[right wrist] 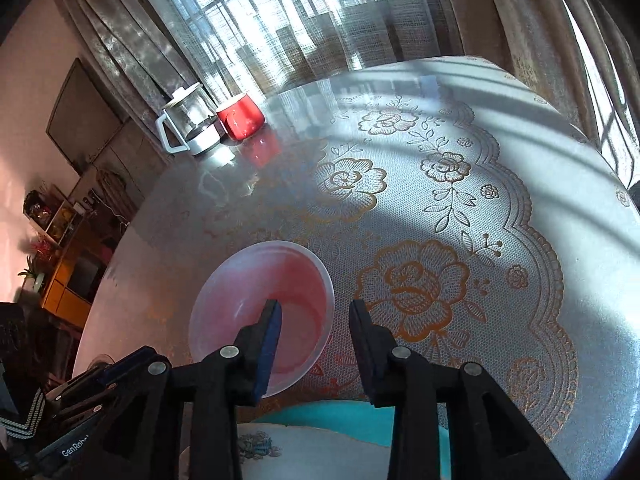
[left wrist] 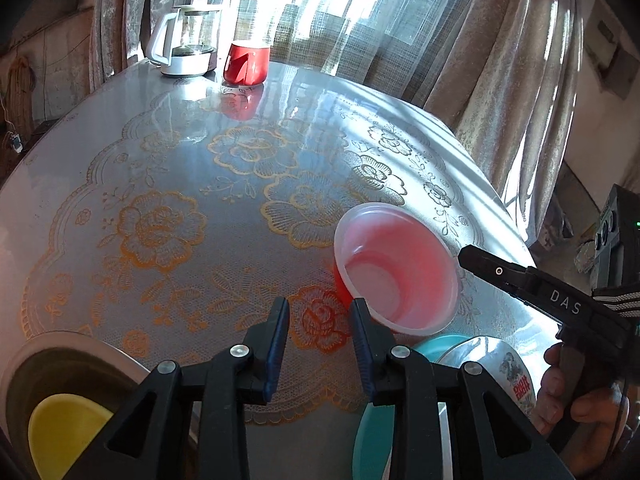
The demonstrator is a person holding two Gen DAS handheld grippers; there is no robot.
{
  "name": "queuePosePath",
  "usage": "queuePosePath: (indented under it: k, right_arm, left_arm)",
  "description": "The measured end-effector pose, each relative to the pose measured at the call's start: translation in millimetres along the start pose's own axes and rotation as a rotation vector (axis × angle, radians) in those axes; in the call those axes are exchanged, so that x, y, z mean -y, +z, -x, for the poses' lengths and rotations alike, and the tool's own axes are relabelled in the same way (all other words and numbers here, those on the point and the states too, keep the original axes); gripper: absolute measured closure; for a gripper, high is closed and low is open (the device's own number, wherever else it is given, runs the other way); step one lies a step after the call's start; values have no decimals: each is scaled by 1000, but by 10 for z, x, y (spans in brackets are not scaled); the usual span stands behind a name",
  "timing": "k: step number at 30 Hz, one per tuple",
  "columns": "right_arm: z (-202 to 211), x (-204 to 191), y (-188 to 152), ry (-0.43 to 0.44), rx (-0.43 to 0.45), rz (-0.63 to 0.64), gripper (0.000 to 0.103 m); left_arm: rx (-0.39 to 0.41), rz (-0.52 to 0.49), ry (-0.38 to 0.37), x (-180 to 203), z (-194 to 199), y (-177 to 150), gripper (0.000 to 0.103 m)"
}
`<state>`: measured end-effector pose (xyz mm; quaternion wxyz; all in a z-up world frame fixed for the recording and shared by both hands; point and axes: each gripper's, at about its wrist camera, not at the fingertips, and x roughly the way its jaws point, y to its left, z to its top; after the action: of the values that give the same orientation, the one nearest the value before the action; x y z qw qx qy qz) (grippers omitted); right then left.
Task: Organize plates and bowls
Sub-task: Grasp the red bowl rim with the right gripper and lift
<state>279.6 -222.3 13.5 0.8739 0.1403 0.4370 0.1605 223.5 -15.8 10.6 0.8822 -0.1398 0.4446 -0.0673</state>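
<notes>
A translucent red-and-white bowl (left wrist: 396, 268) stands on the lace-covered table; it also shows in the right wrist view (right wrist: 260, 316). My left gripper (left wrist: 320, 312) is open and empty, just left of the bowl. My right gripper (right wrist: 314, 316) is open, its left finger over the bowl's inside and its right finger outside the rim. A teal plate (left wrist: 372, 444) with a white printed plate (left wrist: 500, 368) on it lies at the near edge, seen too in the right wrist view (right wrist: 340, 416). A yellow bowl (left wrist: 68, 432) sits in a grey-rimmed dish (left wrist: 60, 344) at lower left.
A glass kettle (left wrist: 180, 40) and a red pot (left wrist: 246, 64) stand at the table's far edge by the curtains. The right gripper's body (left wrist: 560, 300) reaches in from the right. Shelves (right wrist: 68, 240) stand left of the table.
</notes>
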Motion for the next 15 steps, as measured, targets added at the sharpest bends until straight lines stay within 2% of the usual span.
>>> queuePosePath:
  k: [4, 6, 8, 10, 11, 15]
  right_arm:
    - [7, 61, -12, -5, 1, -28, 69]
    - [-39, 59, -29, -7, -16, -25, 74]
    - [-108, 19, -57, -11, -44, -8, 87]
    - [-159, -52, -102, -22, -55, 27, 92]
    - [-157, -83, -111, -29, -48, 40, 92]
    - [-142, -125, -117, -35, -45, 50, 92]
  left_arm:
    - [-9, 24, -10, 33, -66, 39, 71]
    - [-13, 28, -25, 57, -120, 54, 71]
    - [-21, 14, -31, 97, -188, 71, 72]
    - [-38, -2, -52, 132, -259, 82, 82]
    - [-40, -7, -52, 147, -269, 79, 85]
    - [-2, -18, -54, 137, -209, 59, 87]
